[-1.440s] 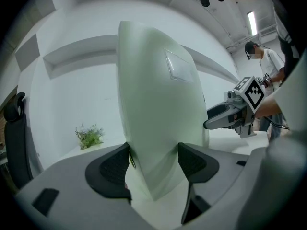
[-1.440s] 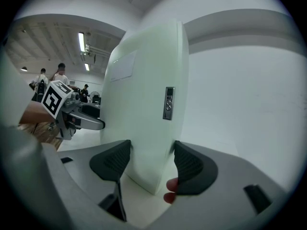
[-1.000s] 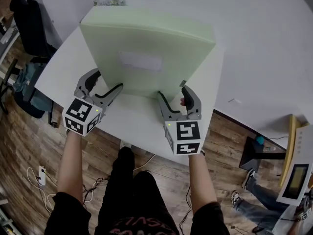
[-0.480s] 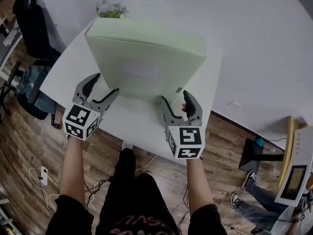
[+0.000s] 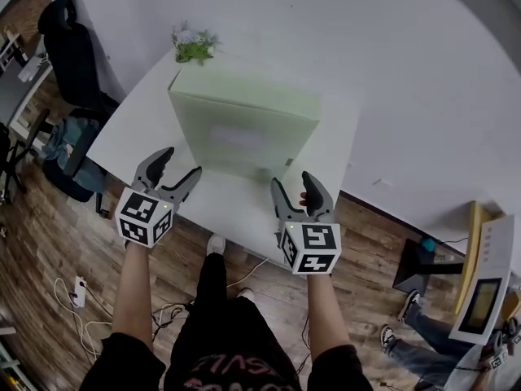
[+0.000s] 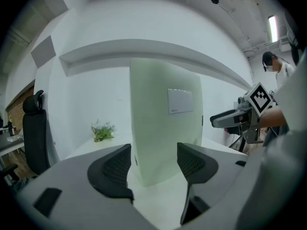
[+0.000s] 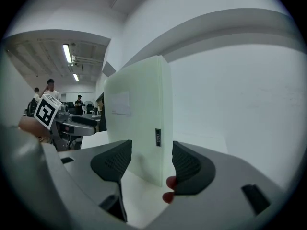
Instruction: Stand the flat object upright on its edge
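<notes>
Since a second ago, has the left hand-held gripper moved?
Yes. The left hand-held gripper has drawn back from the green slab toward the table's near edge.

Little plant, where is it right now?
In the head view, the plant sits at the table's far side, toward the left, just behind the upright green slab.

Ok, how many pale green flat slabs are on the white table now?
1. The pale green flat slab stands upright on the white table, beyond the open left gripper and right gripper; a second one behind it would be hidden.
</notes>
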Motion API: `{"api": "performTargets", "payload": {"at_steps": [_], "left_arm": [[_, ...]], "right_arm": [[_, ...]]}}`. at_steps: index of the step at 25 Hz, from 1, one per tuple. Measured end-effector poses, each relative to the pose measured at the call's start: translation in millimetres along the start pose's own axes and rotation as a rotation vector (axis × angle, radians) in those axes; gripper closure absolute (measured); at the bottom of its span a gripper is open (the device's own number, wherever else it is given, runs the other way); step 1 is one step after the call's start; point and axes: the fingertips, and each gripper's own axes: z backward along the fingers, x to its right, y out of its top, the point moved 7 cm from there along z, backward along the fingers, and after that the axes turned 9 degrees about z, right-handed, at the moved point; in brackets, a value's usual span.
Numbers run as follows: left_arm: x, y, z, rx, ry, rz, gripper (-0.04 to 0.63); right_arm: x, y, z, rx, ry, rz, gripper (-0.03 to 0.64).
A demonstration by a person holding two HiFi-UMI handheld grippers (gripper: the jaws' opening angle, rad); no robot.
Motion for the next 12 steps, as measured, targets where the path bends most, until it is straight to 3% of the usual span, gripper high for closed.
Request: {"api": "performTargets", "payload": {"at_steps": [2,4,6,12], "left_arm": [[5.2,5.9,8.7,0.004,0.018,0.020,0.361],[10.6,13.6,17.4,0.021,0.037,0.049,0.424],[17.3,20.5,24.3,0.032,0.046,0.070,0.455],[37.8,40.3,48.8,0.057,0.078,0.105,0.557]], "right_arm": [[-0.9,6.1,8.9,-0.009,0.007,-0.003,0.343],[1.5,12.5,19.4,-0.007,-0.018,0.001,0.431],[4.4,19.2,29.1,-0.001,-0.042,0.016,0.506],[9.3,42.8,60.2,0.029,-0.040,0.019,0.578]]}}
